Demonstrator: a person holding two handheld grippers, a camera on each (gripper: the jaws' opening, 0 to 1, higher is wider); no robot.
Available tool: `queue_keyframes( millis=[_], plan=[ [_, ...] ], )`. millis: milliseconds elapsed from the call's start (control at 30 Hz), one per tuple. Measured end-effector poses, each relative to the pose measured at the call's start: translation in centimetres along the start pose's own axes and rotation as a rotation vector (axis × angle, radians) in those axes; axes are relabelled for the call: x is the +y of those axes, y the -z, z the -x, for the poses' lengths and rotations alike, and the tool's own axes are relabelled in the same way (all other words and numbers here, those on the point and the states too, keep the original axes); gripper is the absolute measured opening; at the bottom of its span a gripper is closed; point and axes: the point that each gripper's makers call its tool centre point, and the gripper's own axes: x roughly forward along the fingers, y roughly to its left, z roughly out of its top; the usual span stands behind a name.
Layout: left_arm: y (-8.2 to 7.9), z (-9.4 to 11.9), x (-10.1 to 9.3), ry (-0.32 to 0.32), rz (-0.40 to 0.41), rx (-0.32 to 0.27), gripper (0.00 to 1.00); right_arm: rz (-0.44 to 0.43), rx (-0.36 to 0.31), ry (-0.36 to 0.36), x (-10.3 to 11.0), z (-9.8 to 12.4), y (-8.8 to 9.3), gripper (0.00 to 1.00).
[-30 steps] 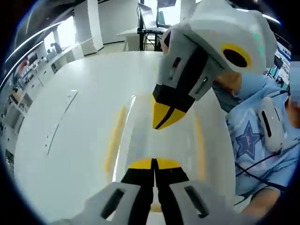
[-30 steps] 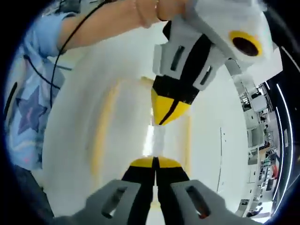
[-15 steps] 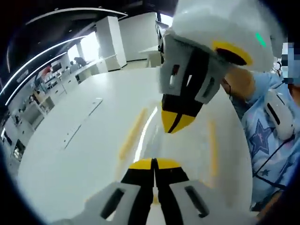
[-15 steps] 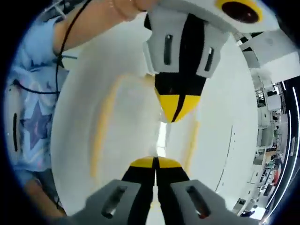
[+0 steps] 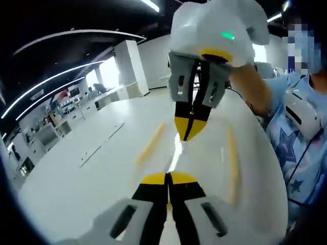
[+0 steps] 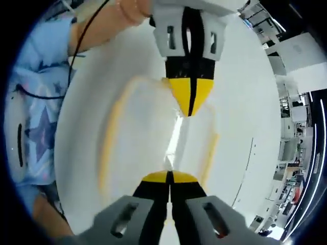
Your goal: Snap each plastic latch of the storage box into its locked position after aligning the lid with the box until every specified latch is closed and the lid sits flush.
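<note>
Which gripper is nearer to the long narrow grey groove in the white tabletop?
Probably the right gripper: the long narrow grey groove lies sideways of its closed tips. The left gripper, also closed, sits farther back along the yellow-edged translucent plastic lid.

A wide white table (image 5: 76, 173) stands in a bright hall with white pillars (image 5: 131, 66) and ceiling light strips (image 5: 76, 33).

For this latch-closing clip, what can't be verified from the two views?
- Latches: blurred in both views; locked or open cannot be told.
- Lid: overexposed white; flushness cannot be told.
- Lid ends: hidden by the left gripper and right gripper.
- Contact with the lid: unclear under closed jaws.
</note>
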Motion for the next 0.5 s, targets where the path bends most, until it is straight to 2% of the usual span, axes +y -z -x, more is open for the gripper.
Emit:
queue_keyframes(
  millis=[100,167,267,433,500],
  plan=[
    [0.4,0.9,0.5,-0.023,0.019,-0.025,0.00,0.015,0.019,0.006,0.0,-0.1,0.0,0.00],
    [0.6,1.4,0.5,0.003,0.052,-0.066,0.00,0.013,0.037,0.005,0.0,-0.1,-0.1,0.00],
    [1.3,1.8,1.2,0.008,0.099,-0.074,0.00,0.010,0.048,0.002,0.0,-0.1,-0.1,0.00],
    [1.5,2.4,1.5,0.028,0.128,-0.117,0.00,0.002,0.032,-0.008,-0.1,0.0,-0.2,0.00],
    [1.5,2.2,1.2,0.029,0.124,-0.117,0.00,0.000,0.027,-0.010,-0.1,0.0,-0.2,0.00]
  ],
)
